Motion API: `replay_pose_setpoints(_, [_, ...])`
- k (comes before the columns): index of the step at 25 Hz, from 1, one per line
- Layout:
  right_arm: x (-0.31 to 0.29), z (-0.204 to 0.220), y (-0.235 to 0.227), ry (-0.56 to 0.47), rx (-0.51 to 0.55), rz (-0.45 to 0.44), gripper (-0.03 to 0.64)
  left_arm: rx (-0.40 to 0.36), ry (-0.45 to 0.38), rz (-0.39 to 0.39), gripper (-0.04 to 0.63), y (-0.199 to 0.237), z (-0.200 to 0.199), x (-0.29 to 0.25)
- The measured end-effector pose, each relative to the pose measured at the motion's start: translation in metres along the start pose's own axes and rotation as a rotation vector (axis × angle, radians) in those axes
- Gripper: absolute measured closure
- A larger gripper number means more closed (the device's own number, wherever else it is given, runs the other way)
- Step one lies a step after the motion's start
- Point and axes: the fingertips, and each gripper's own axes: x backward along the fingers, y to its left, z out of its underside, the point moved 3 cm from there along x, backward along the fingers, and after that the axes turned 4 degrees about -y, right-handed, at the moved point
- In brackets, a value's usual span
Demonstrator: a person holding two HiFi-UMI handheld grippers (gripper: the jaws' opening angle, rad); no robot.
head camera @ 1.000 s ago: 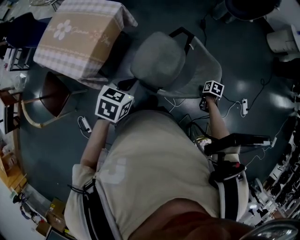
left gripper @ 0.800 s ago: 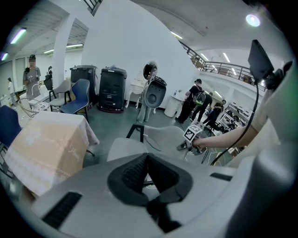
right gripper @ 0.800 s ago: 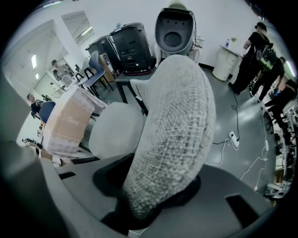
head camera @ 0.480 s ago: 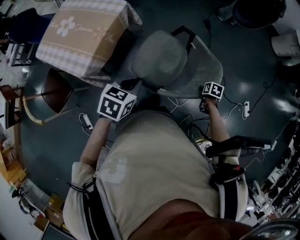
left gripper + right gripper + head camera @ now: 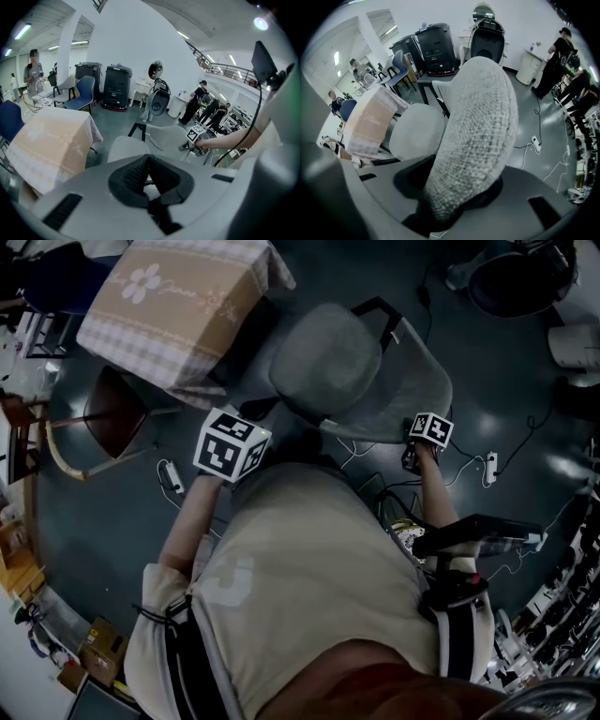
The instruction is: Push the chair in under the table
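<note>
A grey upholstered chair stands on the dark floor, its seat (image 5: pixel 323 357) turned toward the table (image 5: pixel 173 306), which is draped in a beige checked cloth. My right gripper (image 5: pixel 417 448) is shut on the top edge of the chair's backrest (image 5: pixel 403 381); in the right gripper view the woven backrest (image 5: pixel 478 126) fills the gap between the jaws. My left gripper (image 5: pixel 149 174) is shut with nothing in it, held just short of the seat (image 5: pixel 126 147). Its marker cube (image 5: pixel 232 443) shows near the chair's left side.
A brown wooden chair (image 5: pixel 112 413) stands left of the table. A power strip (image 5: pixel 172 479) and cables (image 5: pixel 487 460) lie on the floor near my feet. A black office chair (image 5: pixel 520 277) is at top right. People stand in the background (image 5: pixel 204 103).
The whole head view drifts slightly to the right. Both grippers keep their places relative to the chair, and the right one stays closed on the backrest.
</note>
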Motion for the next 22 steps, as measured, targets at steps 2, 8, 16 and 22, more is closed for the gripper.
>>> replay_pose_setpoints(2, [0.001,0.001,0.001,0.001,-0.001,0.001,0.451,-0.004,0.005,0.006,0.588,-0.001,0.0,0.0])
replay_pose_setpoints(8, [-0.003,-0.002,0.002,0.004,0.019,-0.001,0.449,-0.011,0.027,0.016,0.588,-0.005,0.005,-0.006])
replay_pose_setpoints(16, [-0.005,0.001,0.002,0.002,0.02,-0.006,0.446,-0.035,0.05,0.039,0.588,-0.015,0.006,-0.011])
replay_pose_setpoints(22, [-0.007,-0.007,0.004,0.002,0.036,-0.008,0.442,-0.035,0.067,0.043,0.588,-0.023,0.01,-0.014])
